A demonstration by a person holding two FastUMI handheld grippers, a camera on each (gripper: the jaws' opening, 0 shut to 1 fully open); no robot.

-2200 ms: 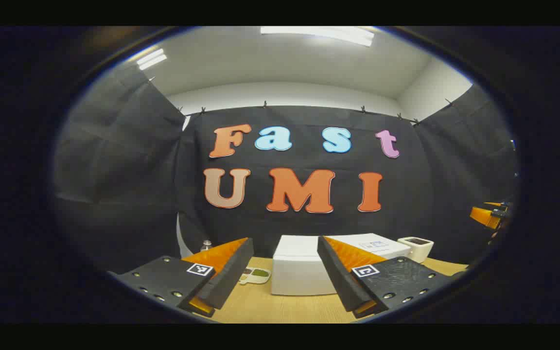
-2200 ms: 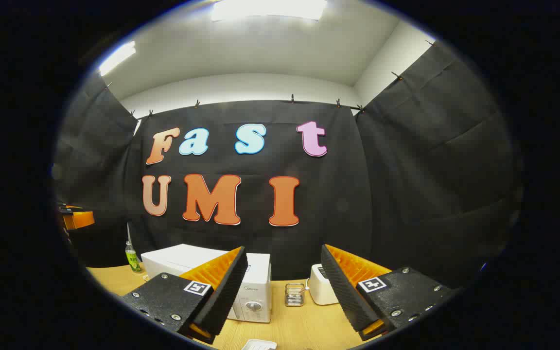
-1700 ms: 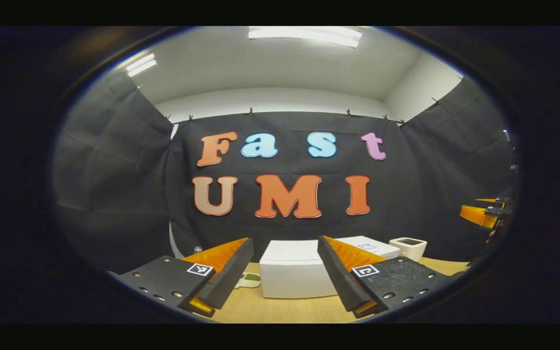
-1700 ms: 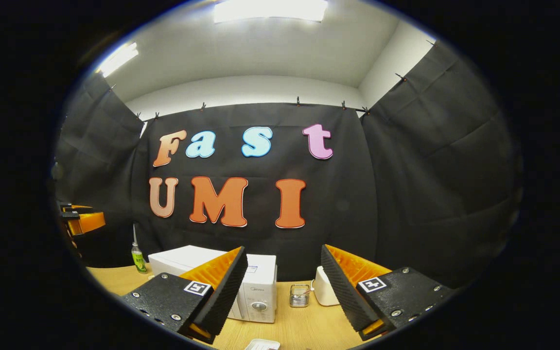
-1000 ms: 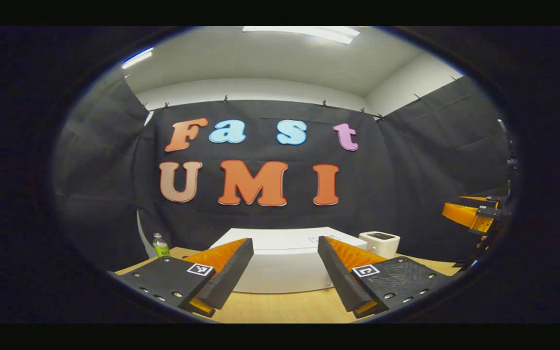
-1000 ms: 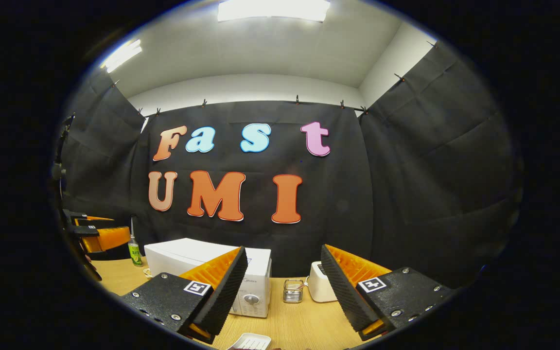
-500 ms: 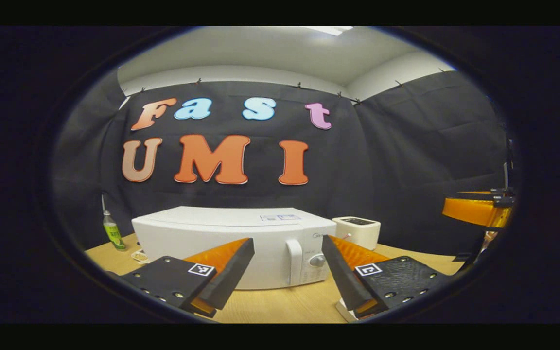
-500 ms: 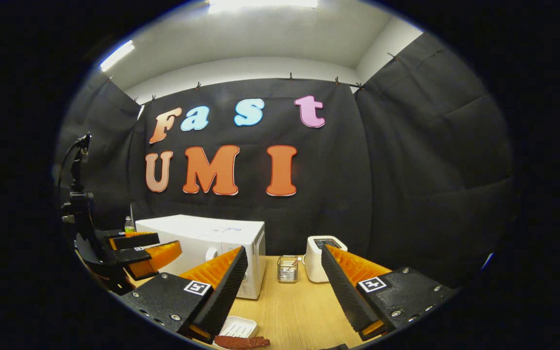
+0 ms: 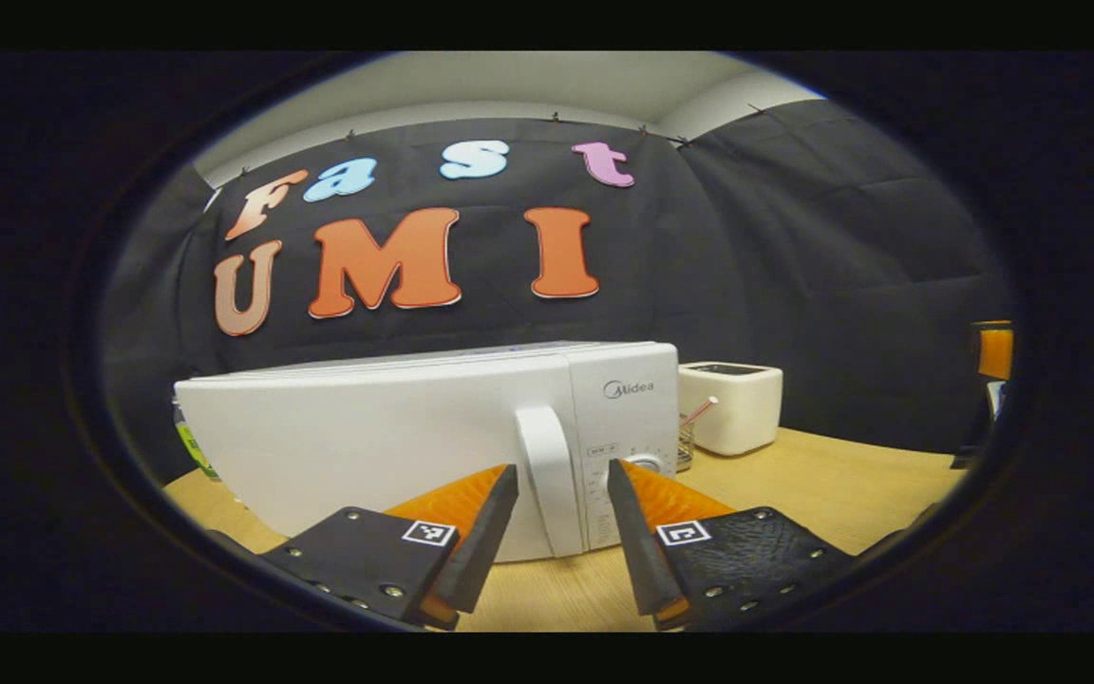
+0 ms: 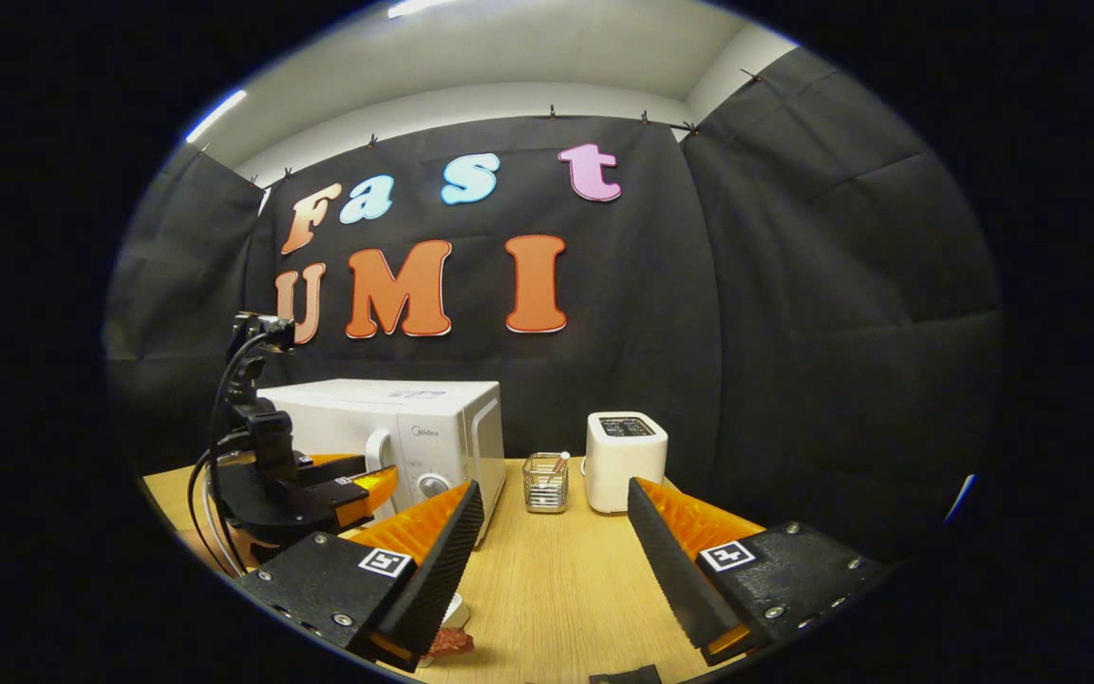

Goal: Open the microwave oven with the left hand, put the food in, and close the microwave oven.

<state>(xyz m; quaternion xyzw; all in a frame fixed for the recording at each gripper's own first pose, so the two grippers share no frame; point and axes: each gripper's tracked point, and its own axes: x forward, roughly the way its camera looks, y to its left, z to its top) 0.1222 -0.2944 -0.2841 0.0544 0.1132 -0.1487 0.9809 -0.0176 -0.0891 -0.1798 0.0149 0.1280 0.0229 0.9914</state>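
At nine o'clock on the table point(image 10: 547, 579): microwave point(image 9: 367, 446), door closed, handle point(image 9: 547, 494) upright, framed between the fingers of the left gripper point(image 9: 561, 518), which stands parted and grips nothing. Risk: fingers may slip off the smooth handle, or a pull may drag the whole oven. At twelve o'clock: glass holder point(image 10: 545, 483) with sticks inside; toaster point(image 10: 625, 448) beside it. At six o'clock: right gripper point(image 10: 552, 560), wide, empty; food point(image 10: 450, 642) by its left finger.

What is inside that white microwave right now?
That cannot be seen: the microwave has its door shut, covering the inside. Its handle stands between the open left gripper fingers, not yet gripped.
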